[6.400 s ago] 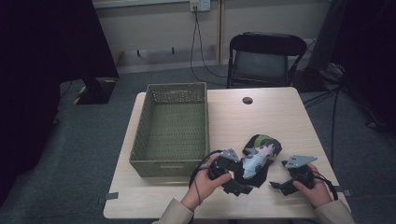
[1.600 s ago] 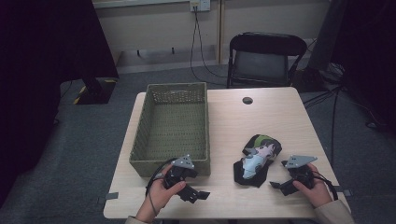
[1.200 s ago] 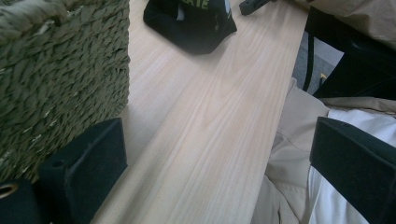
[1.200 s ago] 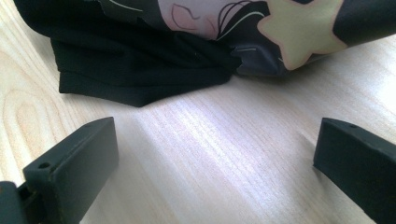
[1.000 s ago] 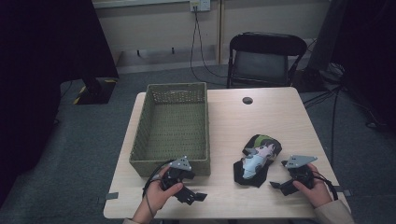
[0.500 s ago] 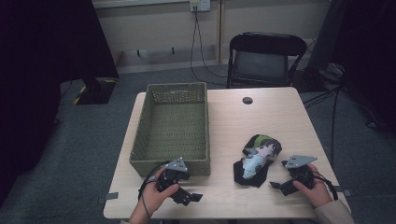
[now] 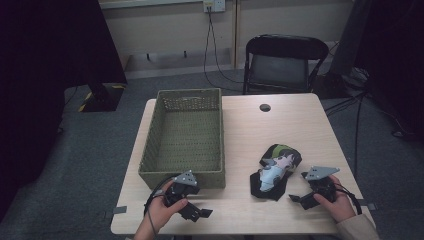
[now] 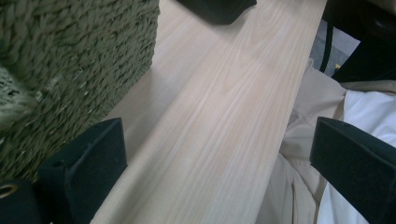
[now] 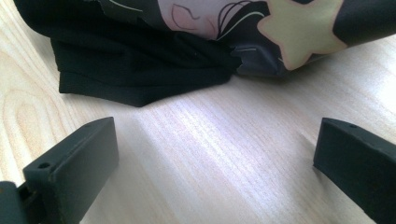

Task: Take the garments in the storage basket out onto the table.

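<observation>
A folded black garment (image 7: 274, 172) with a printed picture lies on the wooden table (image 7: 250, 125), right of the middle. In the right gripper view its black edge (image 9: 140, 70) and pale star print lie just beyond the open jaws. My right gripper (image 7: 300, 199) rests on the table to the garment's right, open and holding nothing. Near the front edge my left gripper (image 7: 197, 213) sits beside the near wall of the woven green basket (image 7: 182, 135), also open with nothing between its jaws. The basket's weave (image 8: 70, 70) shows at the left in the left gripper view.
A small dark round object (image 7: 265, 107) sits at the table's far side. A black folding chair (image 7: 282, 62) stands behind the table. Cables hang from a wall socket. In the left gripper view the table's front edge and the person's light clothing (image 8: 327, 140) are at the right.
The left hand let go of the garment and drew back left to the front of the basket, then crept slightly further left. The right gripper and garment stayed still.
</observation>
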The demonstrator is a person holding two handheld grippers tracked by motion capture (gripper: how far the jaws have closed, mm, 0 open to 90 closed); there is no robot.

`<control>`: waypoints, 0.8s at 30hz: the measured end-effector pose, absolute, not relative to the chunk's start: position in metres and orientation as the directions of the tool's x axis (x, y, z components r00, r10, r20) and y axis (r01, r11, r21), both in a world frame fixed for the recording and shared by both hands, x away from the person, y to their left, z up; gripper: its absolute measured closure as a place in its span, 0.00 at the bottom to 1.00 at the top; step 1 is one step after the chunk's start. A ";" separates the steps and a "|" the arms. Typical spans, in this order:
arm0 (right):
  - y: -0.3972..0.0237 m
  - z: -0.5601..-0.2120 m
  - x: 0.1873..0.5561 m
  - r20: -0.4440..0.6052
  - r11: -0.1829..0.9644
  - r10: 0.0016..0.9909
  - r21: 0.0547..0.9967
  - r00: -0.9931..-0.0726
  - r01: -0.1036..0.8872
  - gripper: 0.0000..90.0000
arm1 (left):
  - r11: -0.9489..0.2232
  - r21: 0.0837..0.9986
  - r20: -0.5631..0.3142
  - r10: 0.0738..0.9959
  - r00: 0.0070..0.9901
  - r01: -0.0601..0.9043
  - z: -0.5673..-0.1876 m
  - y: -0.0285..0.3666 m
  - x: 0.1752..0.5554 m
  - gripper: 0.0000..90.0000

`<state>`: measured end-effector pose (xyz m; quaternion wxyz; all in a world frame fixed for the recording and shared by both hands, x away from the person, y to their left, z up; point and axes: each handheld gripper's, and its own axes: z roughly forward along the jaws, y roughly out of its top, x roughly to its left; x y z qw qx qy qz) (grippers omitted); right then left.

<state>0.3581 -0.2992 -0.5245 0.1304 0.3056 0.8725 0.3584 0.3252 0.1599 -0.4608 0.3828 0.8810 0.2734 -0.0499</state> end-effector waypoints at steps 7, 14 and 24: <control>-0.299 -0.524 0.358 -0.009 0.556 0.627 0.705 -0.779 0.439 0.00 | -0.561 0.642 -0.299 0.444 0.845 0.522 -0.461 0.162 0.324 0.04; -0.299 -0.524 0.358 -0.009 0.556 0.627 0.705 -0.779 0.440 0.00 | -0.567 0.637 -0.300 0.442 0.845 0.522 -0.462 0.165 0.323 0.04; -0.299 -0.524 0.358 -0.009 0.556 0.627 0.705 -0.779 0.440 0.00 | -0.569 0.626 -0.304 0.450 0.840 0.532 -0.466 0.171 0.322 0.04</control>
